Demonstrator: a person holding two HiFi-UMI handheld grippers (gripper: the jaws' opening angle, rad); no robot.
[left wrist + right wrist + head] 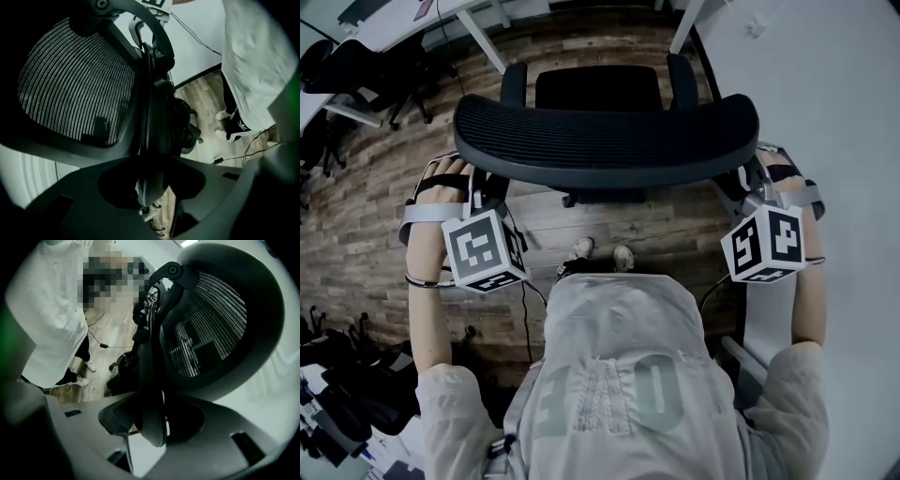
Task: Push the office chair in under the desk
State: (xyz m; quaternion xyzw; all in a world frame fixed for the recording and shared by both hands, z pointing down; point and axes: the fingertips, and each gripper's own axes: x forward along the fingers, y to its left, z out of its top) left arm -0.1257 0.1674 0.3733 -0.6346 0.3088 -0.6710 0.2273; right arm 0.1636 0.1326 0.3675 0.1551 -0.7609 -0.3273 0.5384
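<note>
The left gripper (150, 185) is clamping its jaws on the left rim of the black mesh-backed office chair (609, 141), and the right gripper (152, 420) is gripping the opposite rim likewise. The chair is standing between both grippers on the brown wood-plank floor (656, 220), its seat reaching ahead of them towards the white-legged desk (484, 42).

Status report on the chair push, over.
Both shut: left gripper, right gripper on backrest edges; office chair at desk legs, not under yet; nothing seen blocking.
</note>
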